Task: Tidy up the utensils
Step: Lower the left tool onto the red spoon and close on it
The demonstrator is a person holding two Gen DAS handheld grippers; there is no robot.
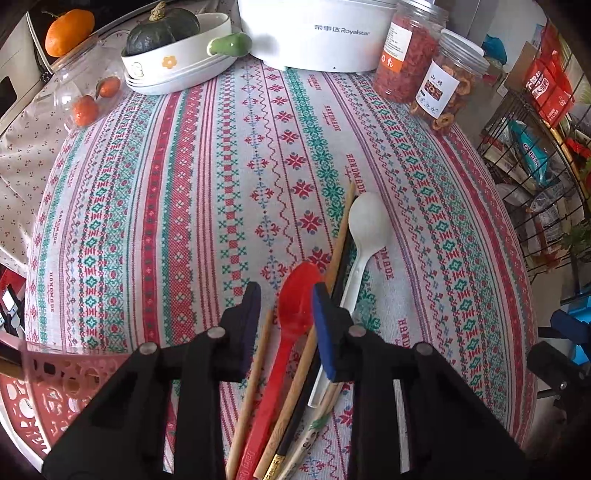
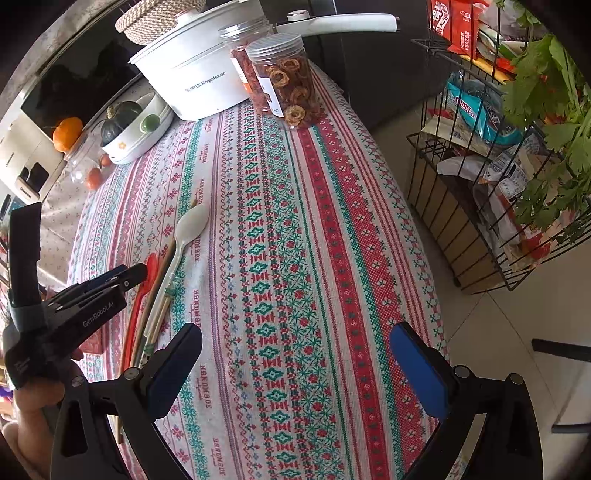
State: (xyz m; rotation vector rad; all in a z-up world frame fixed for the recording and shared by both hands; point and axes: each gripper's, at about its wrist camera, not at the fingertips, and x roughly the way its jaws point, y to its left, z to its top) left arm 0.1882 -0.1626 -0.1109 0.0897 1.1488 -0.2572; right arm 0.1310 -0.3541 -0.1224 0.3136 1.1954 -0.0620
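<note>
Straddling glossy red spoon [image 1: 295,314], left gripper [image 1: 286,314] fingers narrowed, not gripping; right gripper [image 2: 295,365] wide, empty.

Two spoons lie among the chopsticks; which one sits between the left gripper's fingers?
The red spoon: its bowl lies between the left gripper fingers. The white spoon lies outside them, farther right.

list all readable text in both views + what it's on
"Royalstar": white cooker.
"HANDMADE": tablecloth, repeated.
"GenRobot.AI": left hand-held gripper.
"CHUWE…", cut off: blue packet in wire rack.
Jar labels and red snack bags: Chinese print, too small to read.
</note>
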